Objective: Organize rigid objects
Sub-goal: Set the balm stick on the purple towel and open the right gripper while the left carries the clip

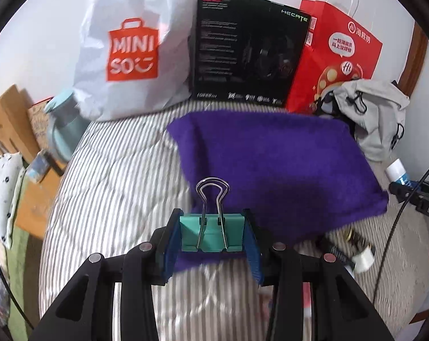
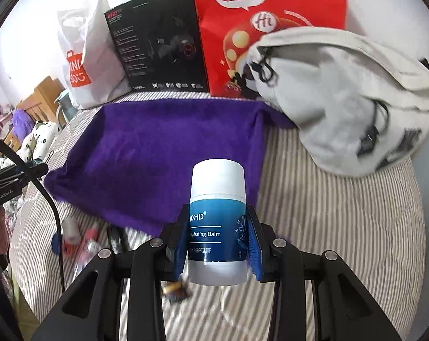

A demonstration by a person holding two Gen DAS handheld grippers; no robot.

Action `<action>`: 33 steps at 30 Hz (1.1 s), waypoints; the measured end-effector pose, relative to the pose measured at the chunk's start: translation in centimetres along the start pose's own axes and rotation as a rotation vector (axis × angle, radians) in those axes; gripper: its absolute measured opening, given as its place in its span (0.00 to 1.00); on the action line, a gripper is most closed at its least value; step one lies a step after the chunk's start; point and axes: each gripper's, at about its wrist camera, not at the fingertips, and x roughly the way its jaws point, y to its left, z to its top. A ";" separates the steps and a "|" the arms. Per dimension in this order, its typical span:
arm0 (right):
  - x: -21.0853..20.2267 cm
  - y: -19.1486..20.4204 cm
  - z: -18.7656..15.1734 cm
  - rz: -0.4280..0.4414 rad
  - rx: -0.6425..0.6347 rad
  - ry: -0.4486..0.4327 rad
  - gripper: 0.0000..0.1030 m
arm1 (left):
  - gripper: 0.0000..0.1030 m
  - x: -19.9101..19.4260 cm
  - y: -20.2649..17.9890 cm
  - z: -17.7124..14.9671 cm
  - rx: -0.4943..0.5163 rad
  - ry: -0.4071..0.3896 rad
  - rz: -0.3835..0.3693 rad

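My left gripper [image 1: 212, 234] is shut on a teal binder clip [image 1: 211, 231], its wire handles pointing up, held just above the near edge of a purple cloth [image 1: 271, 164] spread on the striped bed. My right gripper [image 2: 216, 241] is shut on a blue and white balm bottle [image 2: 217, 221], upright with its white cap up, over the cloth's [image 2: 157, 153] near right corner. The bottle [image 1: 397, 172] and right gripper also show at the right edge of the left wrist view. Small items lie on the bedding near the cloth: a black tube [image 1: 339, 251], red and white pieces [image 2: 72, 233].
Along the wall behind the cloth stand a white Miniso bag [image 1: 132, 48], a black headset box [image 1: 248, 48] and a red paper bag [image 1: 336, 54]. A grey drawstring backpack [image 2: 351, 96] lies at the right. A light blue kettle [image 1: 64, 125] and wooden furniture sit left.
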 end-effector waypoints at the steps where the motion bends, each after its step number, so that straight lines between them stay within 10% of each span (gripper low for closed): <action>1: 0.6 0.1 0.7 0.005 -0.001 0.000 0.35 | 0.38 0.4 -0.1 0.5 0.001 0.000 -0.007; 24: 12.0 1.3 6.6 -0.035 -0.052 0.102 0.36 | 0.38 9.2 -1.5 5.6 0.014 0.057 -0.041; 29: 12.0 1.7 6.1 0.003 -0.079 0.109 0.63 | 0.38 10.2 -1.1 6.2 0.016 0.067 -0.039; 33: 10.8 1.5 5.3 -0.020 -0.077 0.110 0.63 | 0.38 11.3 -1.2 6.8 0.011 0.074 -0.047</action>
